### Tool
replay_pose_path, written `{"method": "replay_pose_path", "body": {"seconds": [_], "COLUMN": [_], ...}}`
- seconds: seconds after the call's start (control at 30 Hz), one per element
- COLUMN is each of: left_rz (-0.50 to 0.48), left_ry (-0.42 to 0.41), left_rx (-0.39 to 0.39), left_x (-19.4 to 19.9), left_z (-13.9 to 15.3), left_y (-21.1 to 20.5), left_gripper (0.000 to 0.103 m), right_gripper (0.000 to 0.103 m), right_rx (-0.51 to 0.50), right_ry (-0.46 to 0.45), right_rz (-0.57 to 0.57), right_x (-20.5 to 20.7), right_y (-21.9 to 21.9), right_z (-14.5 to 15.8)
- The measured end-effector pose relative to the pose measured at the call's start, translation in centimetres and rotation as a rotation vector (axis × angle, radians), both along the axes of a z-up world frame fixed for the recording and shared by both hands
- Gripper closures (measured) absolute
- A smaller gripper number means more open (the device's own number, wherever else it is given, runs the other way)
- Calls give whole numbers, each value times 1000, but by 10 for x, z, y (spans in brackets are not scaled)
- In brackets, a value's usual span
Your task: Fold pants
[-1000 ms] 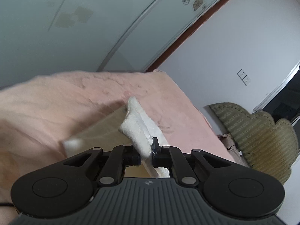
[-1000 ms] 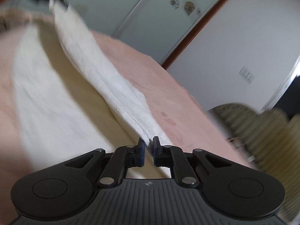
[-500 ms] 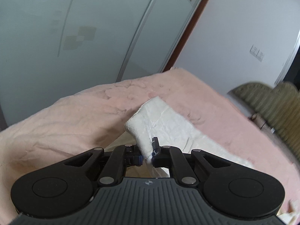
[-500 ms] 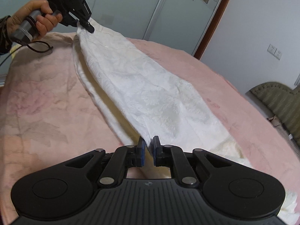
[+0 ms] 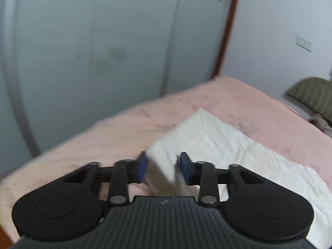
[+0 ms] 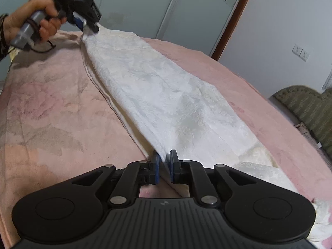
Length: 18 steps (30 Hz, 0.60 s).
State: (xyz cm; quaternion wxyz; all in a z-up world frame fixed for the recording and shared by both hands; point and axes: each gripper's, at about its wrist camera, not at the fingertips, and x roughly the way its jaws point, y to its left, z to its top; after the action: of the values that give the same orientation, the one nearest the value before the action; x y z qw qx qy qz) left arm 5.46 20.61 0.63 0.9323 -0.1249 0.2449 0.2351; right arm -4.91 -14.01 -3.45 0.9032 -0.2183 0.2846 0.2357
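White pants [image 6: 166,95] lie stretched in a long band across the pink bed cover [image 6: 51,103]. At the near end my right gripper [image 6: 164,167] pinches a raised fold of the pants between its blue pads, and its jaws are just starting to open. At the far end a hand [image 6: 41,20] holds my left gripper [image 6: 89,25] at the corner of the pants. In the blurred left wrist view, the left gripper [image 5: 164,166] has its jaws opening. The pads stand well apart, with a fold of the pants [image 5: 228,145] loose between them.
Pale sliding wardrobe doors [image 5: 103,41] stand behind the bed. A green padded chair [image 6: 307,108] sits off the bed's right side, beside a white wall with a socket [image 6: 299,51]. Bare pink cover [image 5: 103,141] lies left of the pants.
The left gripper's jaws have parted around the fold they were clamping, and its view has swung and rolled. The pants have sunk from a raised sheet onto the bed. The right gripper's pads look unchanged.
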Motion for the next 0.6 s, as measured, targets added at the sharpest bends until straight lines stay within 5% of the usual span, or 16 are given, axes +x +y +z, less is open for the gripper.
{"method": "replay_pose_path", "body": {"seconds": [0.1,0.2,0.37,0.6], "left_rz": [71,-45,-437,-1047], "left_ry": [-58,-92,-67,-41], "left_rx": [130,143,118,121], "left_x": [-12,-15,-7,-18], "left_z": [16,26,19,1], "left_y": [-18,-45,-121,-240], "left_gripper": [59,56,55,55], "right_gripper": [89,89,89,89], "right_rx": [146,240,295,290], "right_ry": [43,37,15,99], "right_rz": [-40,-204,-603,-879], "right_x": [-7,-10,-19,-47], "right_y": [-33,-80,-163,-231], "right_z": [15,25,24,-13]}}
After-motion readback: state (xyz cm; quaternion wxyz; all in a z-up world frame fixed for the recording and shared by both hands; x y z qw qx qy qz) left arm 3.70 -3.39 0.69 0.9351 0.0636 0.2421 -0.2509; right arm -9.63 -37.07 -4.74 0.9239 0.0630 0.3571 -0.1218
